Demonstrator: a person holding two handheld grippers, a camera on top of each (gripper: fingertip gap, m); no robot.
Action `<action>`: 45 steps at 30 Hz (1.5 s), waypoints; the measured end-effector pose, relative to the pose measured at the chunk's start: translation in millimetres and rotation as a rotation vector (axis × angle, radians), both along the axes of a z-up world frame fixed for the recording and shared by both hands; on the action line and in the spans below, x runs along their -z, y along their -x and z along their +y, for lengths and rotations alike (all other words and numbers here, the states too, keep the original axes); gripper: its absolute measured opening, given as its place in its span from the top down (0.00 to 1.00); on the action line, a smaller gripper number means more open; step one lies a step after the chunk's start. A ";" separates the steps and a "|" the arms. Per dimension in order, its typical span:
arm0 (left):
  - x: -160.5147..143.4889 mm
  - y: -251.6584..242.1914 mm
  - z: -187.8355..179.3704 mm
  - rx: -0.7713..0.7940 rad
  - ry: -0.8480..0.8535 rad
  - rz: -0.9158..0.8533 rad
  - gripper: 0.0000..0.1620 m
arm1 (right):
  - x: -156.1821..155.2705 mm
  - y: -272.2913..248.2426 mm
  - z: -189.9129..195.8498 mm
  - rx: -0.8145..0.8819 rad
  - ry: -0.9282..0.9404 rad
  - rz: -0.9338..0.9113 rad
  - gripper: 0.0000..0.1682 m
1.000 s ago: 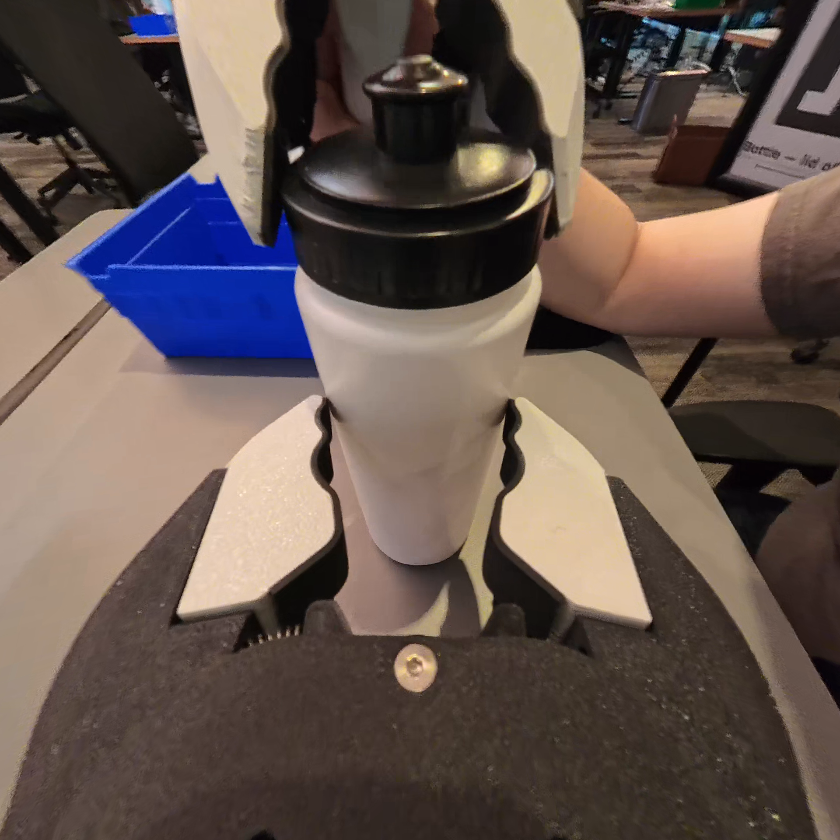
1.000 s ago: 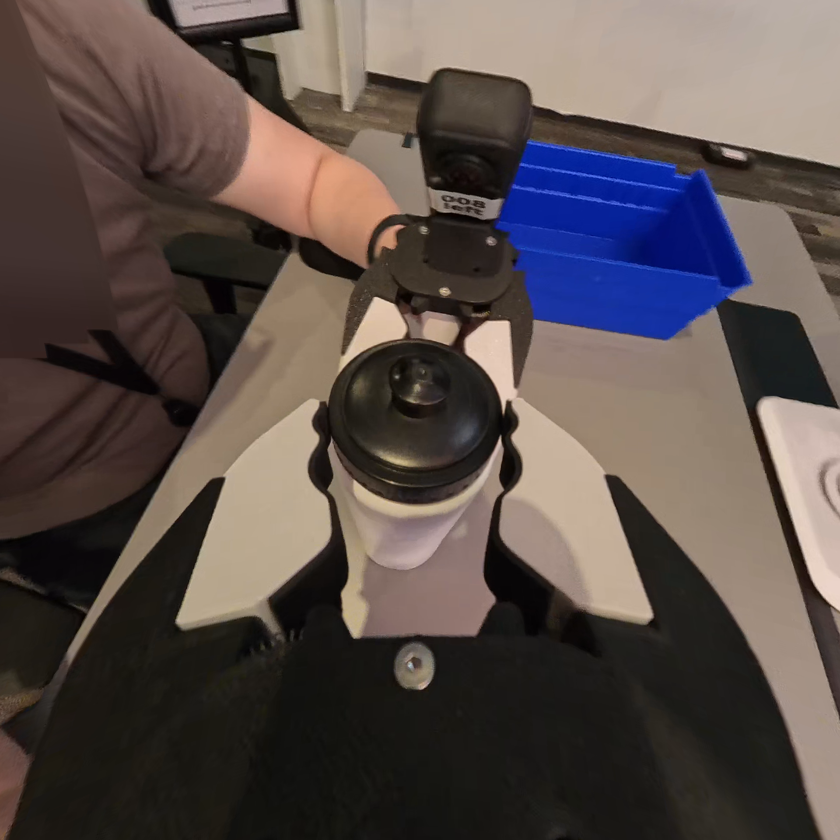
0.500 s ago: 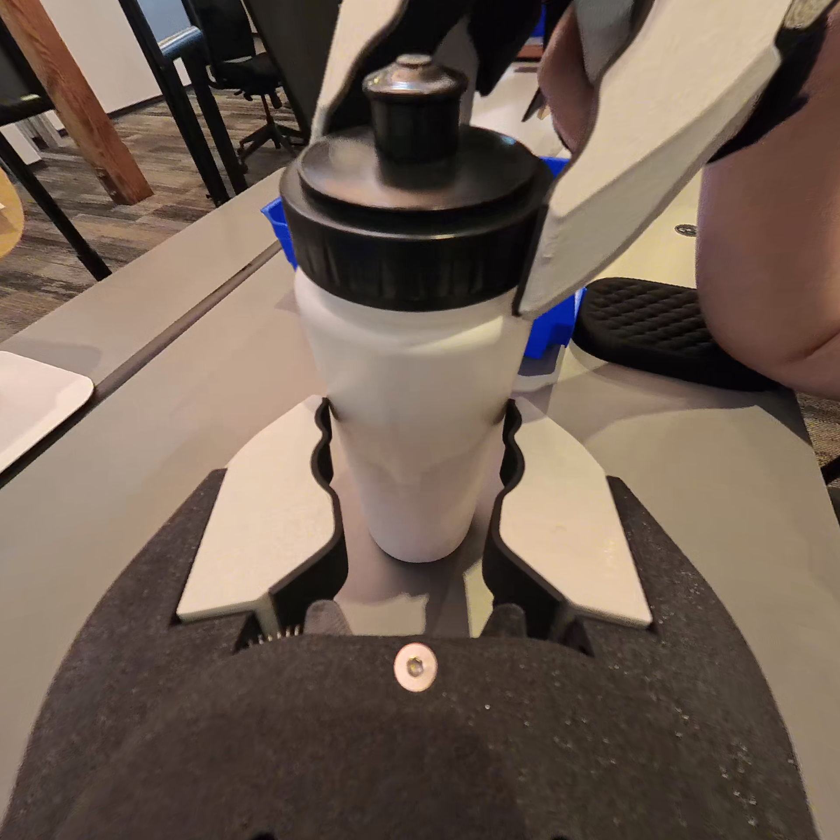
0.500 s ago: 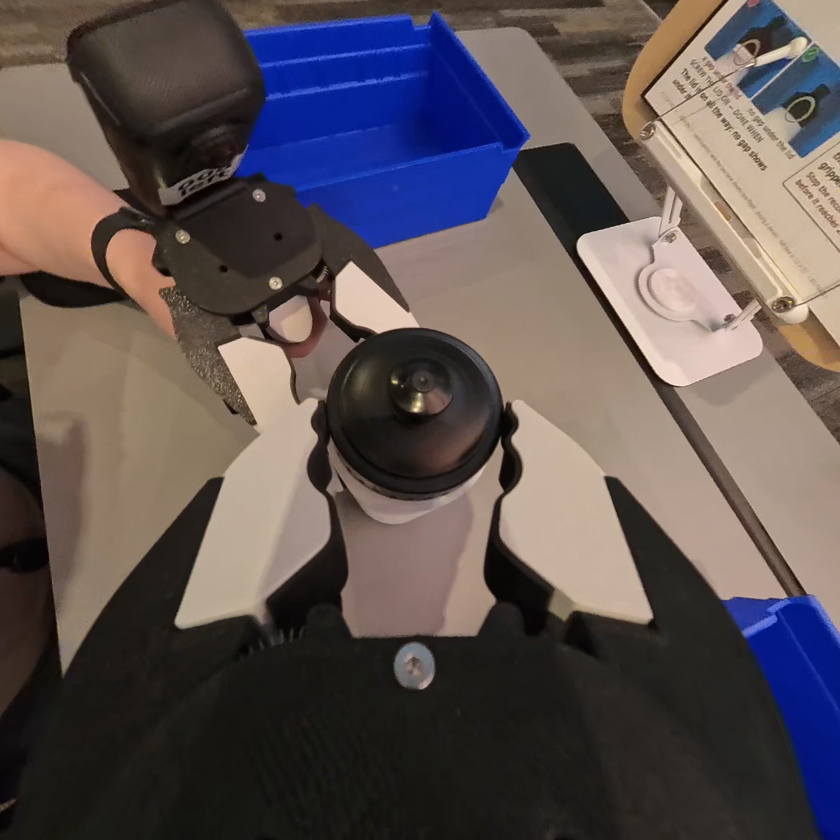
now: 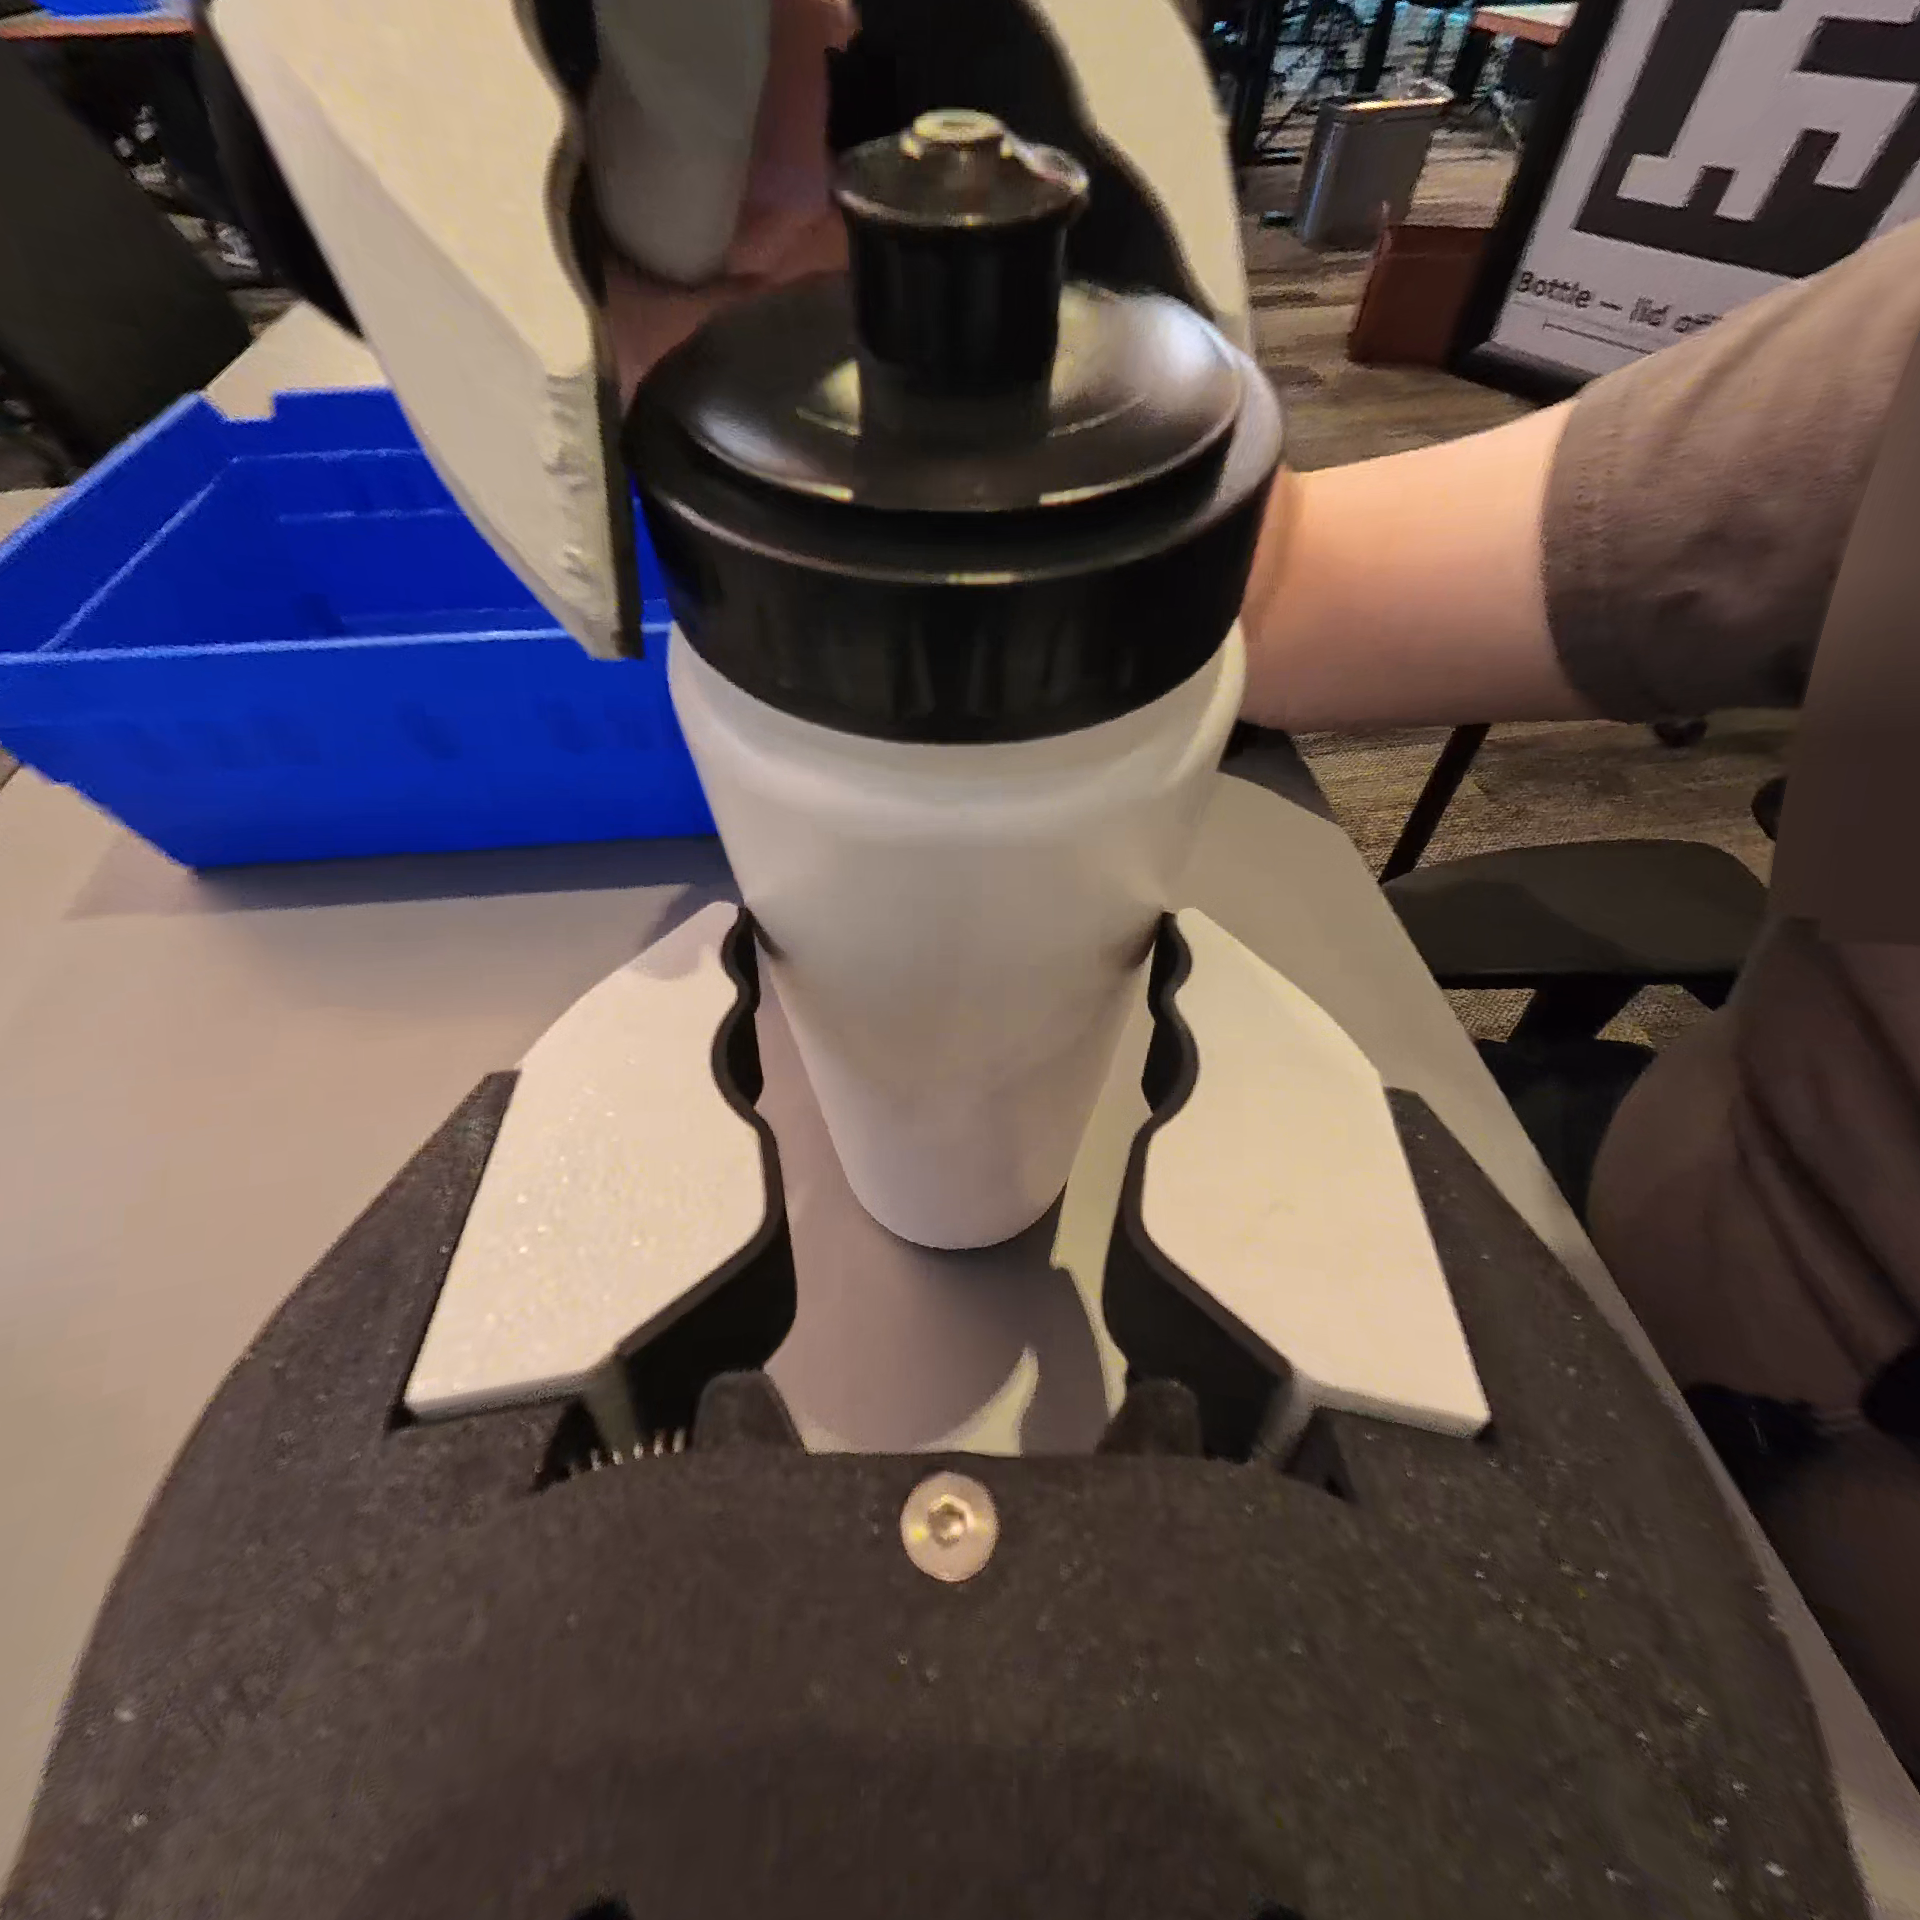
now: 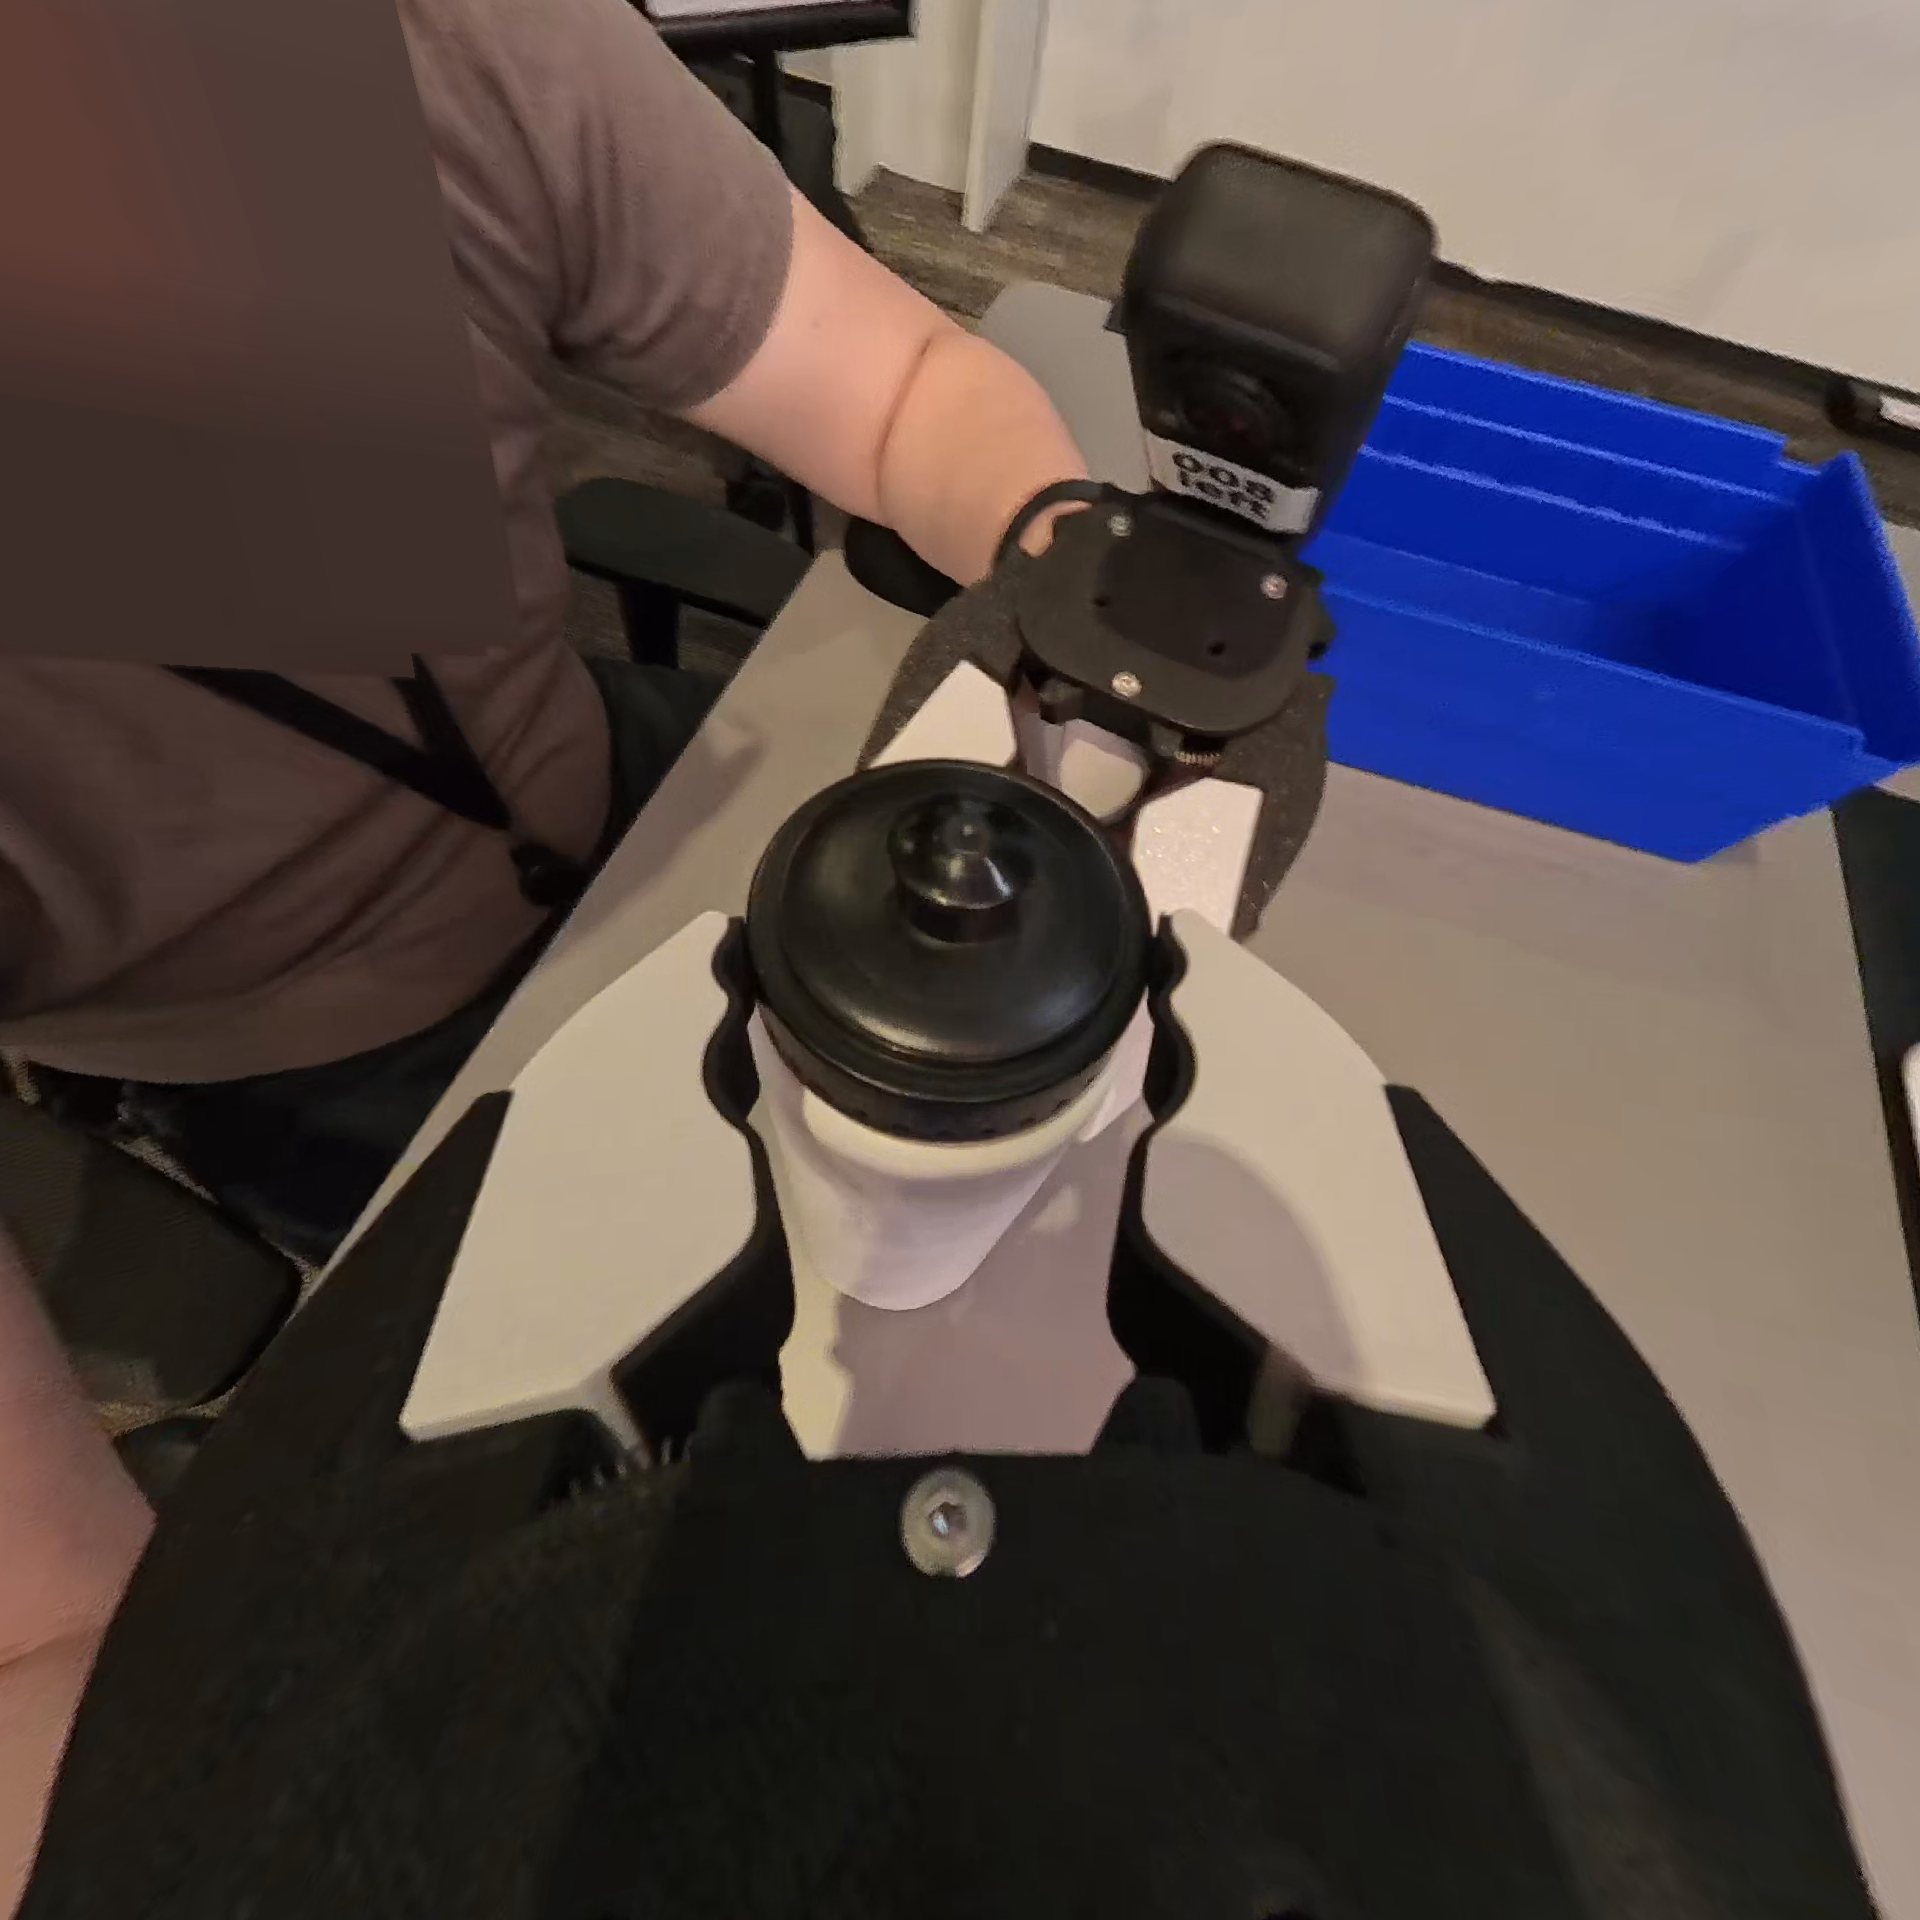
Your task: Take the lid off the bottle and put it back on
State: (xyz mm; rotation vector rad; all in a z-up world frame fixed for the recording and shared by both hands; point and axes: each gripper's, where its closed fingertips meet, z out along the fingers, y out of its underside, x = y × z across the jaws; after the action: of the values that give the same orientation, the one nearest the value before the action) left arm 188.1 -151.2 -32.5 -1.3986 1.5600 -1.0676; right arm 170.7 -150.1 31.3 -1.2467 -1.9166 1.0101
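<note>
Left wrist view: the left tool is gripping the white bottle around its lower body, the bottle standing upright on the grey surface. The black lid is sitting on top. The right tool is coming down from above, its fingers flanking the lid; its far finger is mostly hidden behind the lid. A blue bin is sitting behind, partly hidden.

Right wrist view: the right tool is clamping the lid at its rim. The bottle is showing only below the lid; its base is hard to make out. The left tool is reaching in from behind, its fingertips hidden by the lid.
</note>
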 end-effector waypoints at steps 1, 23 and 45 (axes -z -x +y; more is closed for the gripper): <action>-0.1 0.1 6.3 -0.035 0.004 -0.001 0.55 | 0.7 1.8 8.4 0.061 -0.014 -0.015 0.54; -0.8 5.1 21.0 -0.097 -0.125 0.010 0.55 | -1.7 10.9 6.7 0.164 -0.195 -0.081 0.54; 1.4 18.6 64.6 -0.388 -0.019 0.038 0.56 | -0.2 10.8 74.8 0.894 -0.108 -0.200 0.55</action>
State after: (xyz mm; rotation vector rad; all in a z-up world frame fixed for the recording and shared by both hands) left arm 169.5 -86.6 -34.0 -1.6328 1.2499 -0.7927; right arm 159.9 -75.3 31.4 -1.9158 -1.2587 0.3125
